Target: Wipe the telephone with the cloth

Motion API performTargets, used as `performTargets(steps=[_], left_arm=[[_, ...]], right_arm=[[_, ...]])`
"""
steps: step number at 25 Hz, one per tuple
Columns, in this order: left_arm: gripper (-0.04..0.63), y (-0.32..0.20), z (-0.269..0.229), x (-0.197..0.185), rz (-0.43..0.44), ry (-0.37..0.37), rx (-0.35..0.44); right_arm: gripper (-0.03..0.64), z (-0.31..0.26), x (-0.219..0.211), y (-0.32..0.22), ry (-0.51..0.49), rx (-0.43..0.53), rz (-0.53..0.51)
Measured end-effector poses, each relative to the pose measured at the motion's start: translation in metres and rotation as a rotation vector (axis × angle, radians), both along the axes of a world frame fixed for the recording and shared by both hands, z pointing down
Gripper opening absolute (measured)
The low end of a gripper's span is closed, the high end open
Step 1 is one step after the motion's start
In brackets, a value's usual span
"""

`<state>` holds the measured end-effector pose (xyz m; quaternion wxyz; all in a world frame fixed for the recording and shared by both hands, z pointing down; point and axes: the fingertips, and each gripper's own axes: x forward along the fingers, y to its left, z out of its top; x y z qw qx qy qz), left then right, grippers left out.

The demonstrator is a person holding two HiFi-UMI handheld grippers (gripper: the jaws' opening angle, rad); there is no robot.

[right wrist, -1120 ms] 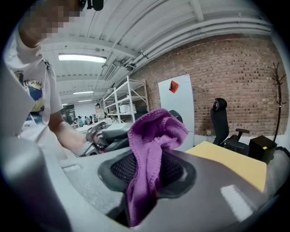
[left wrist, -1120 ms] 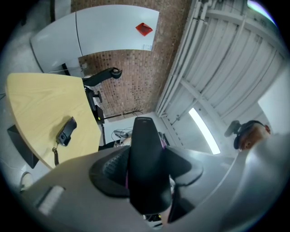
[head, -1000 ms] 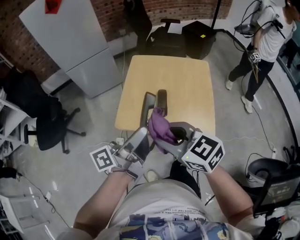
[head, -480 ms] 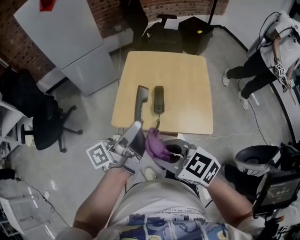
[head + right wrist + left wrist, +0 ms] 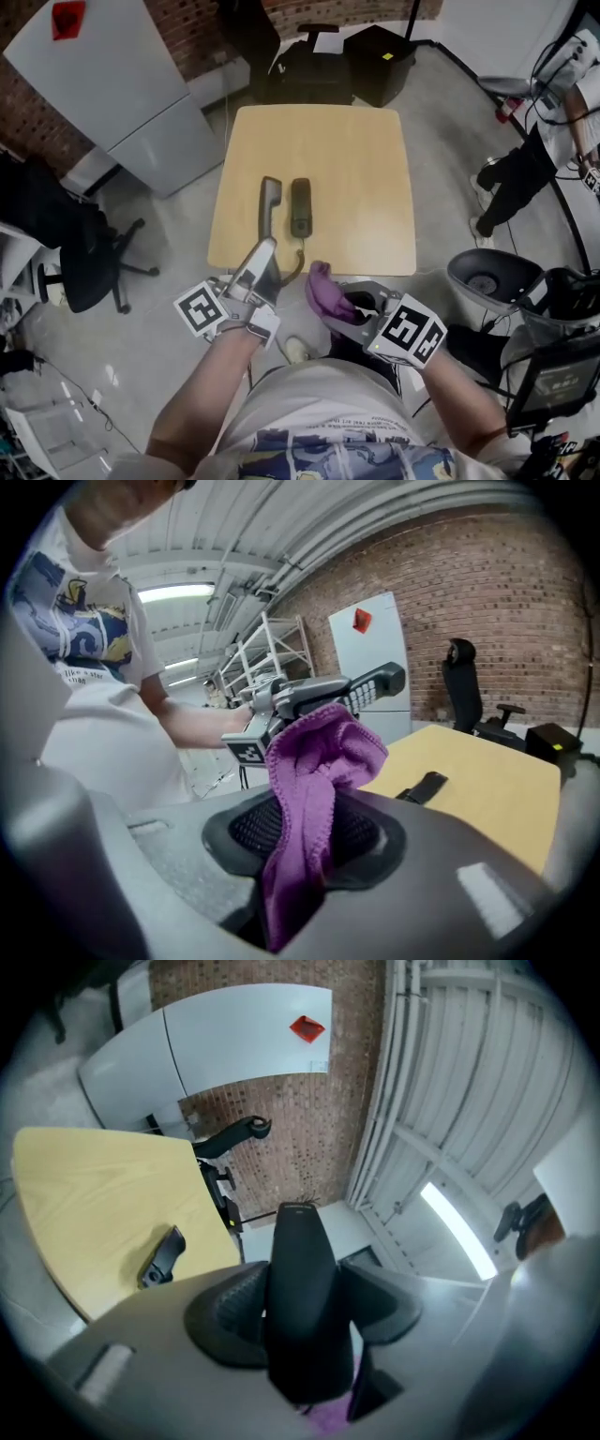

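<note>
My left gripper [image 5: 260, 270] is shut on a dark telephone handset [image 5: 300, 1307]; its keypad end [image 5: 373, 683] shows in the right gripper view. My right gripper [image 5: 337, 305] is shut on a purple cloth [image 5: 322, 288], which bunches up above the jaws [image 5: 323, 752]. Both grippers hang just off the front edge of the yellow table [image 5: 356, 169], close side by side. On the table lie a grey handset-shaped piece [image 5: 269, 208] and a slim black base [image 5: 300, 206]. A cord [image 5: 298, 262] runs from the base off the front edge.
A grey cabinet [image 5: 112, 94] stands at the back left, with an office chair [image 5: 75, 258] at the left. A black chair [image 5: 309, 66] and a black box [image 5: 380, 47] sit behind the table. A person [image 5: 553, 131] stands at the right, near a grey bin [image 5: 487, 277].
Both grippers, with handset and cloth, have drawn back from over the table's front part to just off its front edge. The two pieces on the table stay put.
</note>
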<state>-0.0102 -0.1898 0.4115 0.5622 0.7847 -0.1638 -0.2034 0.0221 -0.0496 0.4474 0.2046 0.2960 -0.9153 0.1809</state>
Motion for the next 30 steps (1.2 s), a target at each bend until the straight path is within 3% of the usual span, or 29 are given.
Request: performTargets(steps=[3,7,20,30], left_arm=[[0.252,-0.016,0.023,0.014,-0.026,-0.115,0.0],[0.252,-0.041,0.063,0.022,-0.067,-0.359,0.042],[0.252,-0.078,0.144,0.057,-0.132,-0.734,0.033],[0.252,-0.095,0.179,0.071,-0.089,-1.016,0.084]], right_arm=[[0.11,0.003,0.036,-0.017,-0.005,-0.007,0.105],[0.11,0.006,0.069,-0.036,-0.034,-0.025,0.18],[0.11,0.01,0.134,-0.069,-0.034,-0.048,0.132],[0.11,0.006,0.162,-0.094,-0.028,-0.106,0.07]])
